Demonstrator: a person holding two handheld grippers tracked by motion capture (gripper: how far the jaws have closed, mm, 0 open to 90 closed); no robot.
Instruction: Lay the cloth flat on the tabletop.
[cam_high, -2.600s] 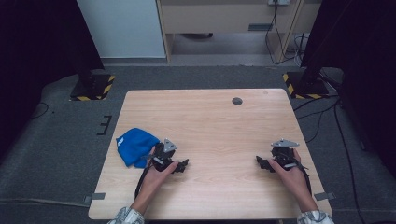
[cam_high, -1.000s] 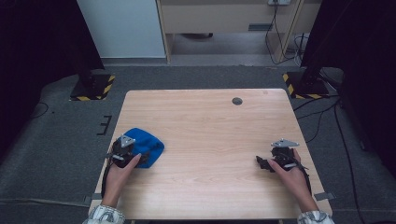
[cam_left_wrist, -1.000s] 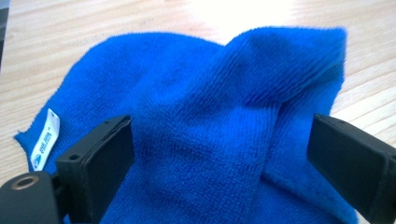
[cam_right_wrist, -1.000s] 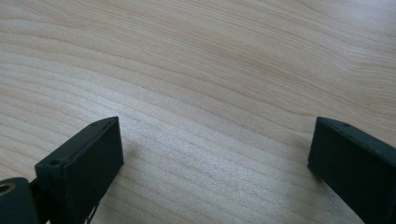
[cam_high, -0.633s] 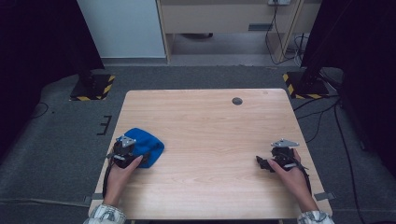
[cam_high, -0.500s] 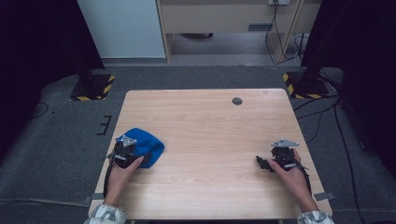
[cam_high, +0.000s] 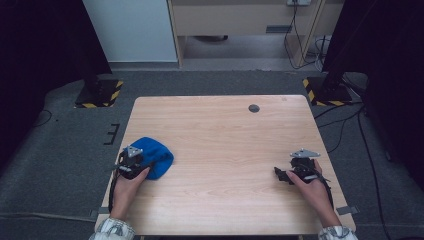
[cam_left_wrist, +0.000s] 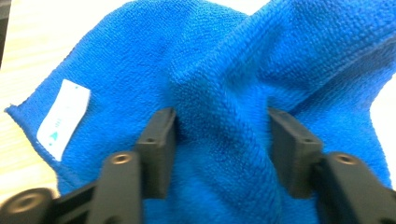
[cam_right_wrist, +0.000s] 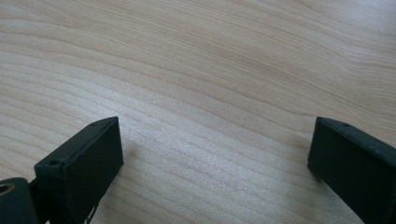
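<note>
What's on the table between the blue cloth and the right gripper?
Nothing: in the high view, only bare wood of the table separates the blue cloth from the right gripper.

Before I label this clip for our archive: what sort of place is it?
Probably a lab or recording room: a bare wooden table on grey carpet, hazard-striped stand bases, dark curtains at both sides, and loose cables on the floor.

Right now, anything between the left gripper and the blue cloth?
Nothing visible. In the left gripper view the left gripper has a raised fold of the blue cloth between its jaws, which have just been closing, and both pads touch the fabric. The right gripper rests open on the bare table, far from the cloth.
</note>
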